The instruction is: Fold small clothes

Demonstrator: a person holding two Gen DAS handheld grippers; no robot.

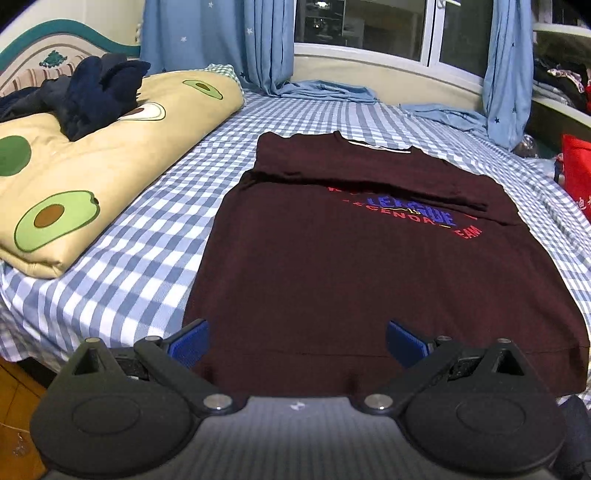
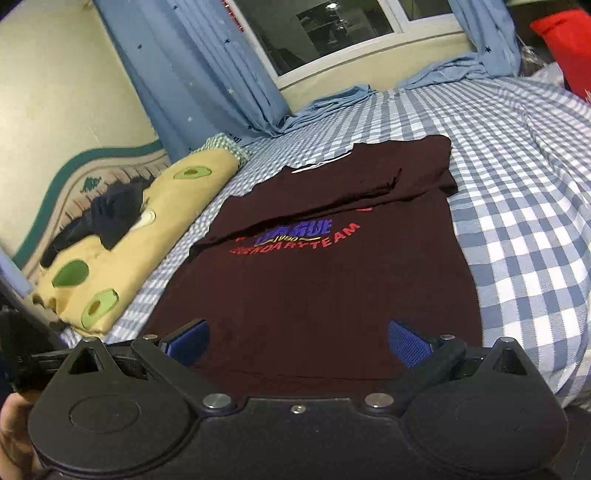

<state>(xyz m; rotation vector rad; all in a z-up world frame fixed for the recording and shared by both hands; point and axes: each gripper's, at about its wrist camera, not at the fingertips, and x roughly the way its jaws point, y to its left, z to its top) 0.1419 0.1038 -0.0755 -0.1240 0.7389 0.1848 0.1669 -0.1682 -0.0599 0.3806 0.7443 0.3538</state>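
My left tongs stood wide apart, blue pads clear of any cloth, just over the near hem of the maroon T-shirt. My right tongs were likewise spread full, nothing between them, over the same hem. At the left edge of the right view I glimpsed part of the other tool and a bit of my hand.

Shirt lay flat on the bed, on the blue-and-white checked sheet, hem toward me, collar away. Both sleeves were folded in across the chest, partly covering the red and blue print. White neck tape showed at the collar.

Left of the shirt, apart from it: a folded cream quilt with avocado pattern, a heap of dark clothes on top of it. Behind that, the headboard.

Farther back: blue curtains pooling onto the mattress, a dark window. Something red at far right.
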